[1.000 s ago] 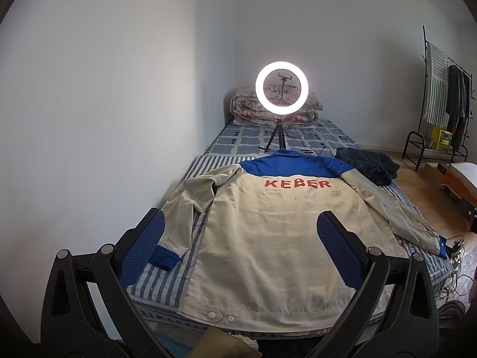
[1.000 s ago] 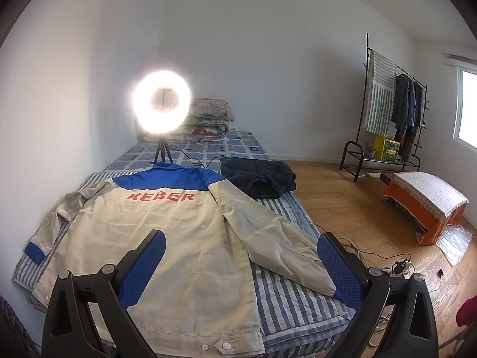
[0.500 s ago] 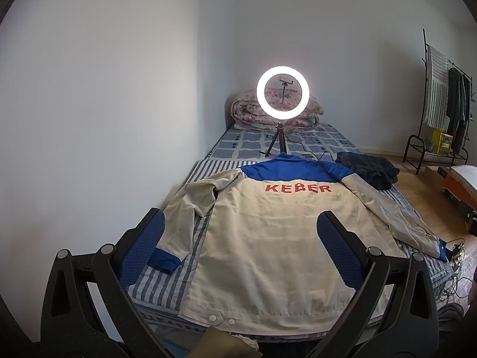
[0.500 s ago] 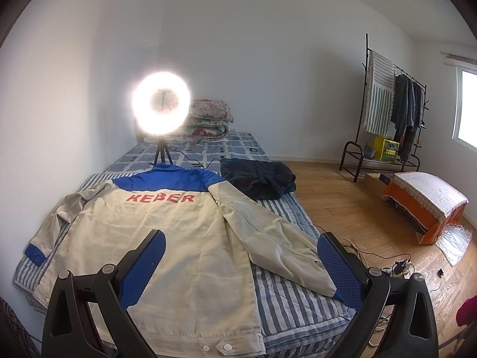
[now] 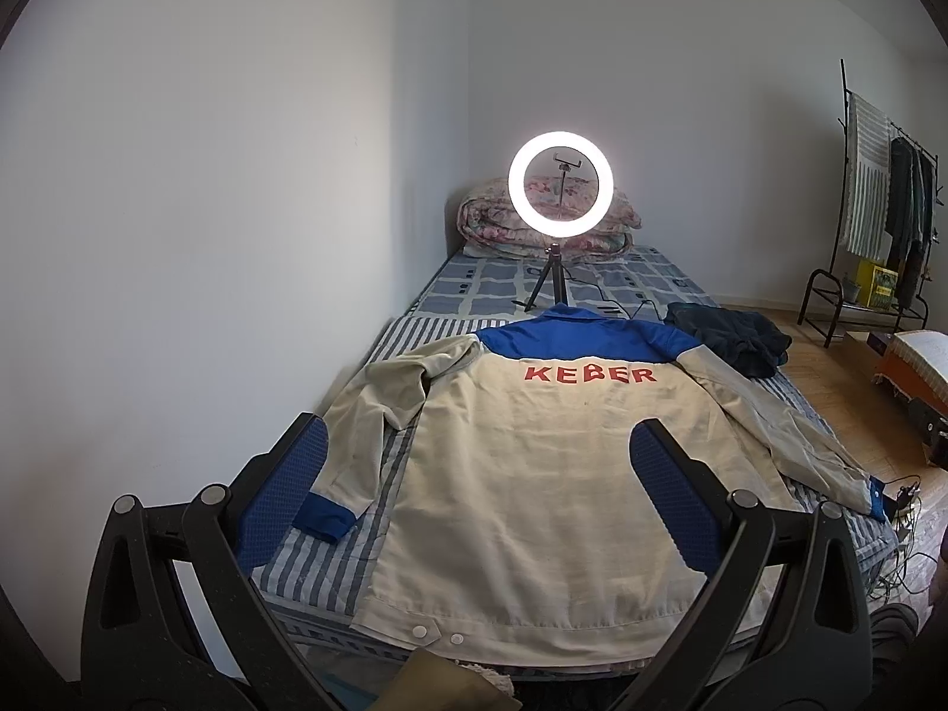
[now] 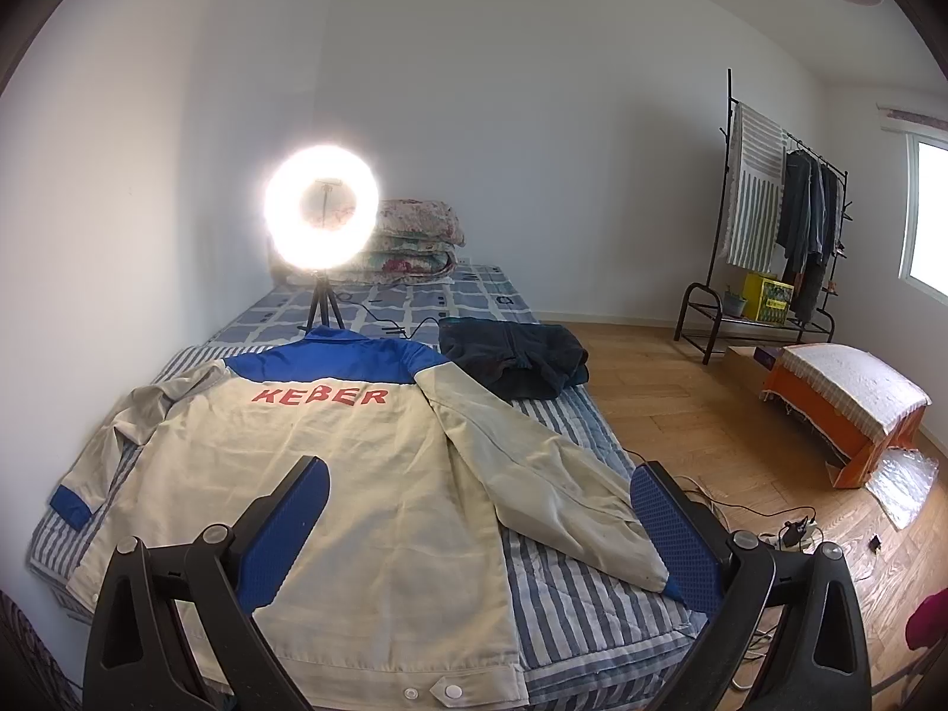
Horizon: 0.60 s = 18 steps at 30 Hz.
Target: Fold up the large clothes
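A beige work jacket [image 5: 533,474] [image 6: 332,474] with a blue yoke and red letters lies back-up and spread flat on the striped bed [image 5: 332,557] [image 6: 569,604]. Both sleeves stretch outward; the right sleeve [image 6: 545,486] ends in a blue cuff near the bed's right edge. My left gripper [image 5: 480,503] hovers open above the jacket's hem, holding nothing. Over the jacket's lower right side my right gripper [image 6: 480,515] is also open and empty.
A lit ring light on a tripod [image 5: 560,192] [image 6: 320,213] stands behind the collar, its cable trailing on the bed. A dark folded garment [image 6: 515,358] lies at the right. A rolled quilt [image 5: 492,219], clothes rack [image 6: 770,225], orange stool [image 6: 847,403] and floor cables [image 6: 794,527] surround.
Both views have risen and tilted slightly, so the jacket sits a little lower in the left wrist frame. The jacket itself has not moved. Both grippers stay open.
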Each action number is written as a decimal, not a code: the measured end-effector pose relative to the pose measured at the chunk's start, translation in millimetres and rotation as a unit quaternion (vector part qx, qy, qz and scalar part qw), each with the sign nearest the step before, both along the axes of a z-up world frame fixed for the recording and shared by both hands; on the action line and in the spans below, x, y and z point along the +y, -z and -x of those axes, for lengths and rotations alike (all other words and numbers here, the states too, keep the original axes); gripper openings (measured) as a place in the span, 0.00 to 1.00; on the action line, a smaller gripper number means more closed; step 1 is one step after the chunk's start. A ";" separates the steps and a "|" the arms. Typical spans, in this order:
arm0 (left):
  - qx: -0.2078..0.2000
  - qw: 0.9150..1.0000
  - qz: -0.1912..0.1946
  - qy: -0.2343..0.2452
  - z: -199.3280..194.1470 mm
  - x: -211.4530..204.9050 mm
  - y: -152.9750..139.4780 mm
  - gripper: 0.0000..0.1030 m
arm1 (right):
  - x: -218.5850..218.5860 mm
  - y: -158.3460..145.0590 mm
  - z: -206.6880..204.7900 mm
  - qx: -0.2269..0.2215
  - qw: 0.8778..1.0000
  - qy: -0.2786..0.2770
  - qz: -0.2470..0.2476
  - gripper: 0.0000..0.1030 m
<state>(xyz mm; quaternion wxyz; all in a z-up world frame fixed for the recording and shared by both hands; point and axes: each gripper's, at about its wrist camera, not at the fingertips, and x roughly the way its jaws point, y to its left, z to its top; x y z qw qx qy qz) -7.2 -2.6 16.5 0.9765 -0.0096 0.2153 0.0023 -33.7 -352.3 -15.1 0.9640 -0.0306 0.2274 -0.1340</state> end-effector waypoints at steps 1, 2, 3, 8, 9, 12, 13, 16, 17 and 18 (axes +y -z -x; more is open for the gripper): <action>-0.001 1.000 0.001 0.000 1.2 0.4 -0.6 1.00 | 0.2 0.5 -0.4 0.000 1.000 0.000 0.001 1.00; -0.002 1.000 0.000 0.000 1.8 -0.2 -1.5 1.00 | 0.1 0.8 -0.5 0.000 1.000 0.000 0.001 1.00; -0.003 1.000 0.000 -0.001 2.2 -0.7 -2.2 1.00 | -0.1 0.2 0.0 0.000 1.000 0.000 0.001 1.00; -0.004 1.000 -0.001 0.000 2.8 -1.0 -3.7 1.00 | 0.2 0.9 0.3 -0.001 1.000 -0.001 0.000 1.00; -0.004 1.000 -0.001 -0.001 2.8 -1.1 -3.4 1.00 | 0.7 0.3 -0.3 0.000 1.000 -0.001 0.000 1.00; -0.005 1.000 -0.002 -0.001 3.3 -2.2 -3.4 1.00 | 1.9 -1.3 -0.2 -0.001 1.000 -0.002 0.001 1.00; -0.005 1.000 -0.002 -0.001 3.4 -2.4 -3.7 1.00 | 1.5 -0.7 -0.5 0.000 1.000 -0.001 0.001 1.00; -0.005 1.000 -0.002 -0.001 3.2 -1.4 -4.2 1.00 | 2.7 -1.3 -0.7 0.000 1.000 -0.001 0.001 1.00; -0.005 1.000 -0.002 -0.001 3.3 -1.4 -4.4 1.00 | 2.9 -1.6 -0.6 -0.001 1.000 -0.001 0.001 1.00; -0.005 1.000 -0.002 -0.001 3.4 -1.2 -4.1 1.00 | 3.0 -1.9 -0.4 -0.001 1.000 -0.001 0.001 1.00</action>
